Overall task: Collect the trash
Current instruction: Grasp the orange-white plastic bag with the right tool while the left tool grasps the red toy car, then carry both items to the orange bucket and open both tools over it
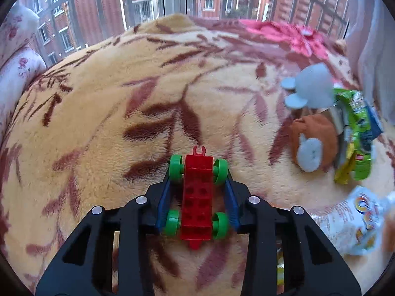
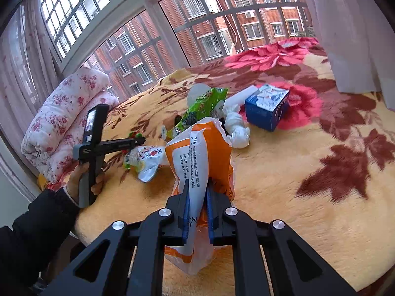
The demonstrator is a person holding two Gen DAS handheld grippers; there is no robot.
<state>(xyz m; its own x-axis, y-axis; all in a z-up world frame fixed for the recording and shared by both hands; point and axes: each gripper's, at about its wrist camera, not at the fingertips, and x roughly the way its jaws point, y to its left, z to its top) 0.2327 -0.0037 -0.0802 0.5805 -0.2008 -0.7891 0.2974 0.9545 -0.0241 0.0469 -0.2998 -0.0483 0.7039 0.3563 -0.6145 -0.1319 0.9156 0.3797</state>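
My left gripper (image 1: 197, 172) is shut on a red toy car with green wheels (image 1: 197, 197) and holds it over the blanket. My right gripper (image 2: 197, 190) is shut on an orange and white plastic bag (image 2: 200, 162) that hangs upright above the bed. A green snack wrapper (image 2: 202, 106), a white snack packet (image 2: 145, 160), crumpled white tissue (image 2: 237, 128) and a blue box (image 2: 267, 106) lie on the bed beyond the bag. The green wrapper (image 1: 355, 133) and the white packet (image 1: 358, 224) also show at the right of the left wrist view. The left gripper (image 2: 138, 140) shows at the left of the right wrist view.
A yellow blanket with a brown leaf pattern (image 1: 123, 98) covers the bed. A brown and grey plush toy (image 1: 313, 128) lies by the wrappers. A rolled floral quilt (image 2: 61, 118) lies by the window. A curtain (image 2: 358, 37) hangs at the right.
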